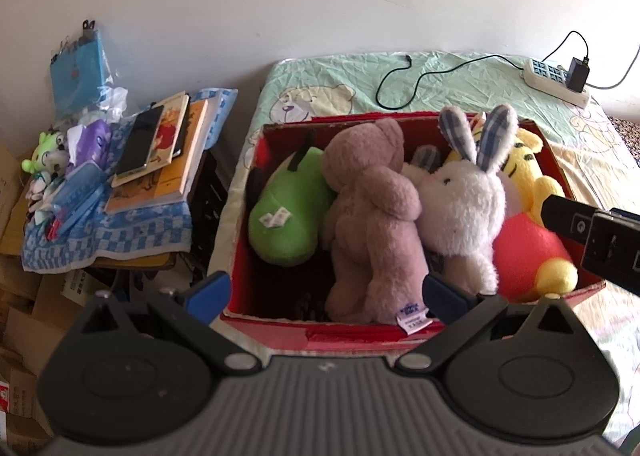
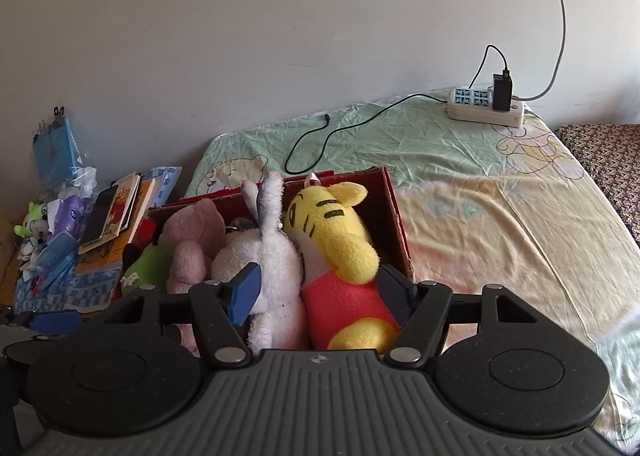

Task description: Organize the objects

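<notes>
A red cardboard box (image 1: 280, 336) stands on the bed. It holds a green plush (image 1: 286, 212), a brown teddy bear (image 1: 372, 216), a white bunny (image 1: 464, 208) and a yellow tiger in a red shirt (image 1: 528, 252). My left gripper (image 1: 326, 296) is open at the box's near rim, with the teddy's legs in the gap between its blue fingers. My right gripper (image 2: 320, 292) is open over the box's right half, its fingers straddling the bunny (image 2: 272, 256) and the tiger (image 2: 340, 248). Whether they touch the toys I cannot tell. The right gripper (image 1: 592, 232) also shows beside the tiger.
Left of the bed, a low stand with a blue checked cloth (image 1: 120, 232) carries books (image 1: 168, 152), a phone (image 1: 140, 144) and small toys (image 1: 48, 156). A power strip (image 2: 486, 106) with a charger and a black cable (image 2: 332, 136) lies near the wall. Cardboard boxes (image 1: 20, 304) crowd the floor.
</notes>
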The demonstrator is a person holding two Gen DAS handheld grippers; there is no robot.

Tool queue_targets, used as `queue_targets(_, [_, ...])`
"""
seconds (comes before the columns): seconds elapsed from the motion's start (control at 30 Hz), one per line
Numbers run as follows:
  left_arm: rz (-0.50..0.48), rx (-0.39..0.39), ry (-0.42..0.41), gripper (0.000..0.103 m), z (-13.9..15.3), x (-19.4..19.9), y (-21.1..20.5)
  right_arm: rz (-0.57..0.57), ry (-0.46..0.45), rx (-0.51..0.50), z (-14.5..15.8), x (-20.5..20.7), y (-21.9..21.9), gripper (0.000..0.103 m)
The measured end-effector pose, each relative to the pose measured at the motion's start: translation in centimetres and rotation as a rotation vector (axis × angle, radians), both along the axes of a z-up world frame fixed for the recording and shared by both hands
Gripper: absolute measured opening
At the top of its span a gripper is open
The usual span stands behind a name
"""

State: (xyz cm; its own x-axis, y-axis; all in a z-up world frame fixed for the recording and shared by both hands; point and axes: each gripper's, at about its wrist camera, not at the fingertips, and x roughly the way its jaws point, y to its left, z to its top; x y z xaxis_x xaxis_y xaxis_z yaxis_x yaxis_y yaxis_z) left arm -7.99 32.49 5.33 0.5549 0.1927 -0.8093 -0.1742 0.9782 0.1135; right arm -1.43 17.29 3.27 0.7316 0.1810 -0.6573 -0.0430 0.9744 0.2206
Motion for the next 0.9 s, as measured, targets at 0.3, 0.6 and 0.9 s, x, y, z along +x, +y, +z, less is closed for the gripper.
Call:
queue_targets(0.3, [-0.029,-0.048,0.024,0.102,-0.7,-0.8,0.3,-0.066,-0.010,-0.089,-0.1,-0.6,0.0,0.068])
queue_targets(0.6, [-0.063,-0.064,0.028,0.102,-0.6,-1.2,-0.7,-0.097,-0.010,-0.127,-0.1,-1.3,-0.7,0.068])
queue_targets(0.9, [-0.076,-0.050,0.026,0.102,-0.4,-1.3,-1.5,-0.137,-0.016,-0.149,0.1,-1.4,-1.2,0.067])
